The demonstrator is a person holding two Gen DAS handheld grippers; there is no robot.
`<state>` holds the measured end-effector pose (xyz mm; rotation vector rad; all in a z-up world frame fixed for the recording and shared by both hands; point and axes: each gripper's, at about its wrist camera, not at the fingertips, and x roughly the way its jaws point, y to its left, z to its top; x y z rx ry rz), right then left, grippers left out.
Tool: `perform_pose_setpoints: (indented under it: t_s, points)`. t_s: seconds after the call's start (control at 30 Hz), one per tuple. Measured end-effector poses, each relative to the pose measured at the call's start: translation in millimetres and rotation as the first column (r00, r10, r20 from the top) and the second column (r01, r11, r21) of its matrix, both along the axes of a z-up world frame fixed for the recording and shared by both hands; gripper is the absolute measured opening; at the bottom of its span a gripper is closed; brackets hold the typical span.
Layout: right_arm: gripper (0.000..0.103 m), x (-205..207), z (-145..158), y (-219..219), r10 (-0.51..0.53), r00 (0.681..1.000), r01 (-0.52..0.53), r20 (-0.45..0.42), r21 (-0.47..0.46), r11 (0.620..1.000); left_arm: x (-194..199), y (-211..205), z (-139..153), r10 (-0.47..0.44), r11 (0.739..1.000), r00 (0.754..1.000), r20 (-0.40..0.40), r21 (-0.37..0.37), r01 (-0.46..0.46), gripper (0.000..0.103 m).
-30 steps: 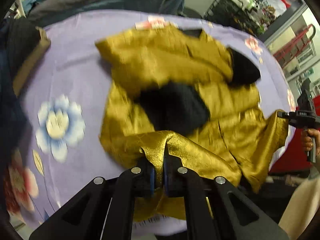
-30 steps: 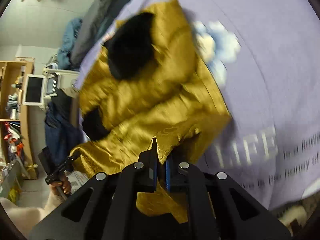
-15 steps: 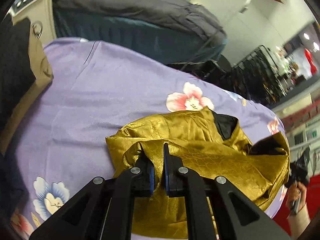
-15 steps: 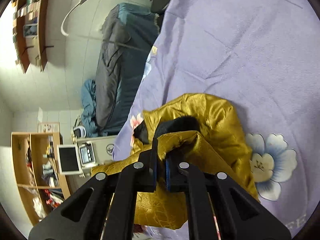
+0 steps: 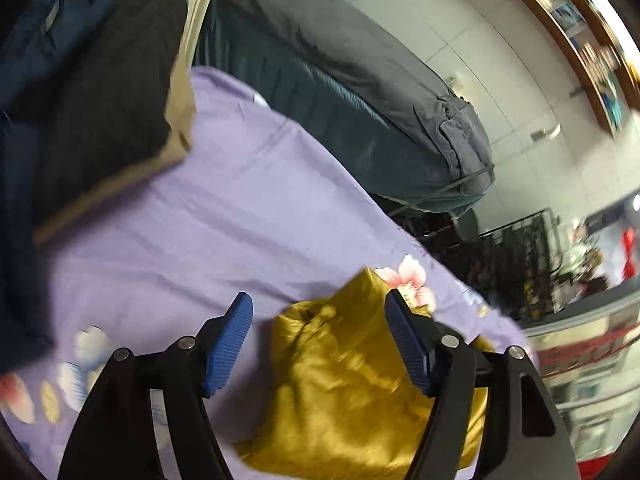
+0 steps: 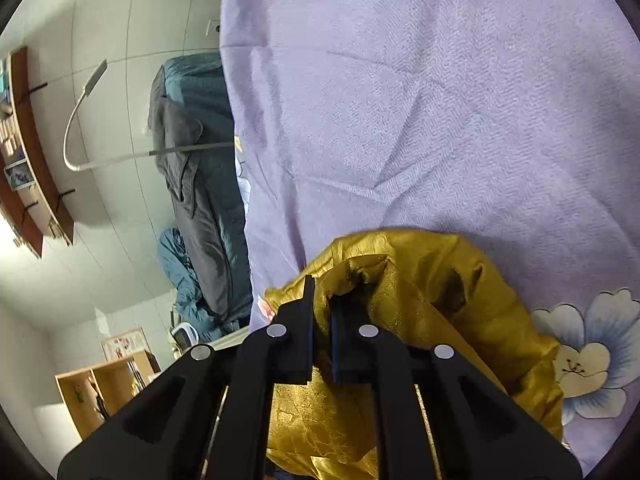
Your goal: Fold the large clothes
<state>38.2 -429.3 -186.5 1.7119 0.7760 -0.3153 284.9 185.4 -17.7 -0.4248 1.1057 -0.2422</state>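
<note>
A shiny gold garment (image 5: 352, 384) lies folded over on a lilac flowered sheet (image 5: 224, 208). My left gripper (image 5: 320, 340) is open just above the garment's far edge, its blue pads (image 5: 230, 344) spread wide and holding nothing. In the right wrist view the gold garment (image 6: 432, 280) bunches around my right gripper (image 6: 322, 308), whose jaws stand close together with a fold of gold cloth pinched between them. The lilac sheet (image 6: 440, 100) stretches beyond it.
A stack of dark folded clothes on a tan board (image 5: 108, 104) sits at the sheet's left. A grey and teal covered bed (image 5: 360, 92) stands behind. A black wire rack (image 5: 520, 256) is at the right. A wooden shelf unit (image 6: 104, 392) stands by the wall.
My left gripper has opened and let go of the gold cloth, which now lies on the sheet. My right gripper stays shut on the cloth and has come down toward the sheet.
</note>
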Motion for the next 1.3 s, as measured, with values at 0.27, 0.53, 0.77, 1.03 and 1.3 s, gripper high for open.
perform_pose_setpoints:
  t_s: [0.27, 0.53, 0.77, 1.03, 1.3]
  points:
    - [0.051, 2.0, 2.7, -4.9, -0.101, 0.995, 0.101, -0.013, 0.025, 0.995, -157.7, -113.6, 1.6, -0.451, 0.856, 0.883, 0.126, 0.340, 0.389, 0.087]
    - [0.055, 3.4, 90.0, 28.5, 0.186, 0.976, -0.215, -0.108, -0.415, 0.884, -209.0, -174.5, -43.6, -0.552, 0.745, 0.832, 0.061, 0.484, 0.459, 0.087]
    - [0.059, -2.9, 130.2, 186.7, 0.640, 0.688, -0.632, -0.342, -0.717, 0.296, -173.6, -179.4, -43.0, -0.499, 0.785, 0.858, 0.121, 0.483, 0.388, 0.087]
    - [0.059, 4.5, 86.1, 276.5, 0.760, 0.437, -0.736, -0.481, -0.677, -0.006, -120.0, -201.5, -75.7, -0.533, 0.717, 0.844, 0.063, 0.563, 0.411, 0.091]
    - [0.058, 45.5, 69.8, 232.5, 0.683, 0.494, -0.757, -0.538, -0.653, 0.033, -64.3, -205.5, -105.7, -0.514, 0.691, 0.857, -0.014, 0.586, 0.424, 0.098]
